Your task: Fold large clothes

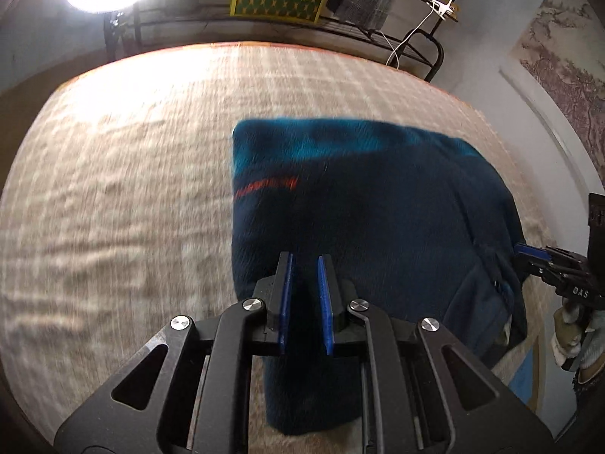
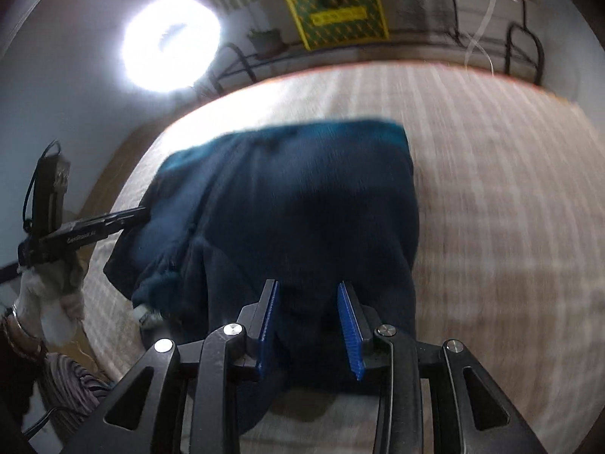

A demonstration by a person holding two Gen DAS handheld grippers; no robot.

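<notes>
- Left wrist view: left gripper has its jaws drawn close, pinching a bunched edge of the dark blue garment; cloth fills the narrow gap betw. the blue pads.
- Garment lies on the beige checked bed cover, right of centre, w/ its near edge lifted into the jaws. Far edge is square-ish and points away toward the metal rack; long axis looks to run near-to-far, but blur makes it a guess.
- Right gripper bites the garment's right side here.
- Risk: thick fleece in a tight pinch could slip out if pulled fast; fold then lands crooked.
- Right wrist view: right gripper has jaws partly spread, dark cloth bunched betw. them; pads seem to press it, so prob. held.
- Left gripper enters from the left, its tip buried in the cloth, gloved hand behind it.
- Risk: the two grips sit at uneven spots; a loose flap w/ a white tag hangs at lower left and could get trapped inside the fold. Garment also sits near the bed's left edge, so it may slide off.
</notes>
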